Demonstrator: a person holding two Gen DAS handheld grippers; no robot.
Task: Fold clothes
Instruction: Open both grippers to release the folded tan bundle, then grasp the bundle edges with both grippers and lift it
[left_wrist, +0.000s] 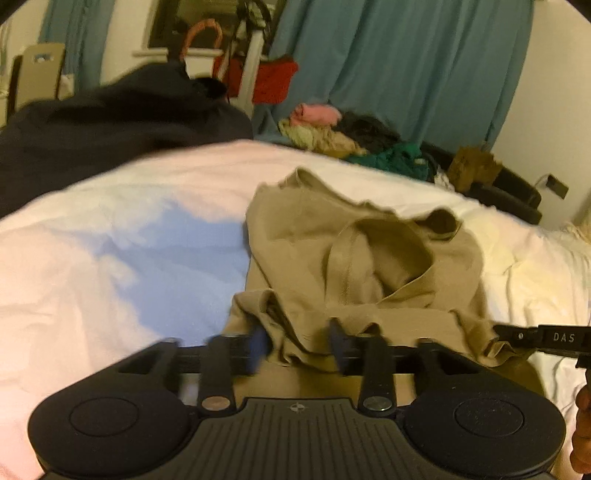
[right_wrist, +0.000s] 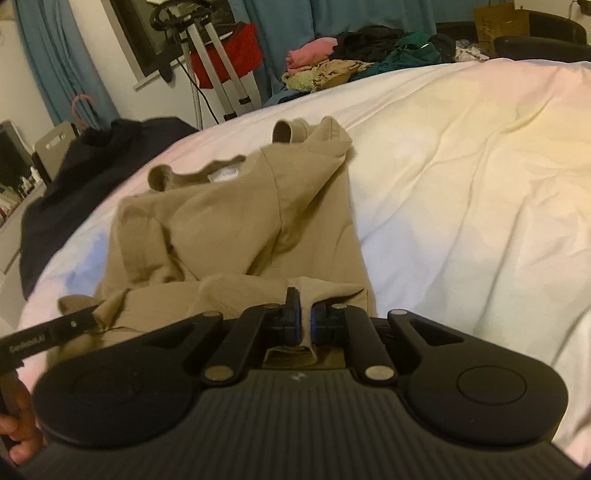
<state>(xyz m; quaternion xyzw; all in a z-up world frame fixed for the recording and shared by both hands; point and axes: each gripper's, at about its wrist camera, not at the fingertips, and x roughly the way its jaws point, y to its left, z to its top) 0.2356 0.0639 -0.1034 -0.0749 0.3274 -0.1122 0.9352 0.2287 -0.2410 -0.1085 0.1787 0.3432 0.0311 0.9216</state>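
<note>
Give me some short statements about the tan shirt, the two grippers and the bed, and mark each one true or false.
1. The tan shirt lies on a white bed sheet. True.
2. The right gripper has its fingers shut on shirt fabric. True.
3. The left gripper is clamped tight. False: its fingers stand apart, with fabric bunched between them.
4. The shirt is folded into a neat square. False: it is rumpled.
5. A dark garment lies beyond the shirt. True.

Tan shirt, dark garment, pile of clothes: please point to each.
tan shirt (right_wrist: 236, 225), right wrist view, chest panel.
dark garment (left_wrist: 110, 122), left wrist view, middle of fabric.
pile of clothes (right_wrist: 354, 59), right wrist view, centre of heap.
</note>
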